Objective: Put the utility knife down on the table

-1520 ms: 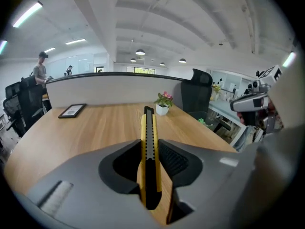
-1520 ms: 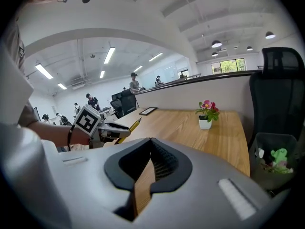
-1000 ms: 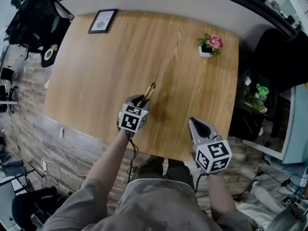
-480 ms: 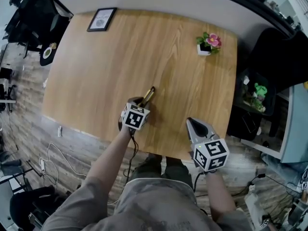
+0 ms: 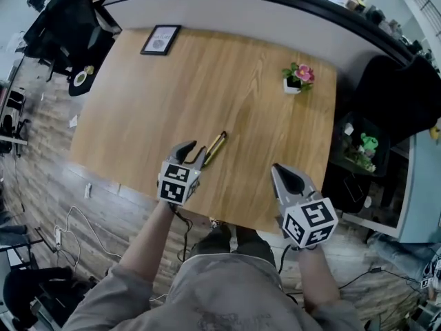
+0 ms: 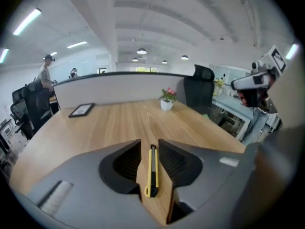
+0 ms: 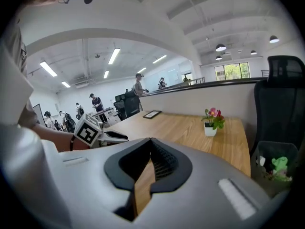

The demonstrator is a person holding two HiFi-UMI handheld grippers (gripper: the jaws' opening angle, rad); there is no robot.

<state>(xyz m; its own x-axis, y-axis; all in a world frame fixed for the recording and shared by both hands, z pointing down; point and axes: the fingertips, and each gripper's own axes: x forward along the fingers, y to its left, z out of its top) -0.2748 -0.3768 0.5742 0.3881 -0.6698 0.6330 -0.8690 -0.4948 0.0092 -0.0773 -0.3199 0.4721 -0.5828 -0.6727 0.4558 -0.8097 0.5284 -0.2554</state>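
The yellow and black utility knife [image 5: 214, 147] lies flat on the wooden table [image 5: 207, 81], near its front edge. My left gripper [image 5: 194, 151] is open just behind and left of it, apart from it. In the left gripper view the knife [image 6: 151, 171] rests on the wood in the gap between the two spread jaws of the left gripper [image 6: 150, 144], touching neither. My right gripper [image 5: 285, 175] is shut and holds nothing, over the table's front right edge. In the right gripper view the tips of the right gripper [image 7: 150, 140] meet.
A small potted flower [image 5: 298, 76] stands at the far right of the table, and a framed picture [image 5: 160, 39] lies at the far left. A black office chair [image 5: 396, 92] stands right of the table. A low partition wall runs behind.
The left gripper opened and drew back toward me, leaving the knife lying on the table. The right gripper stayed about where it was.
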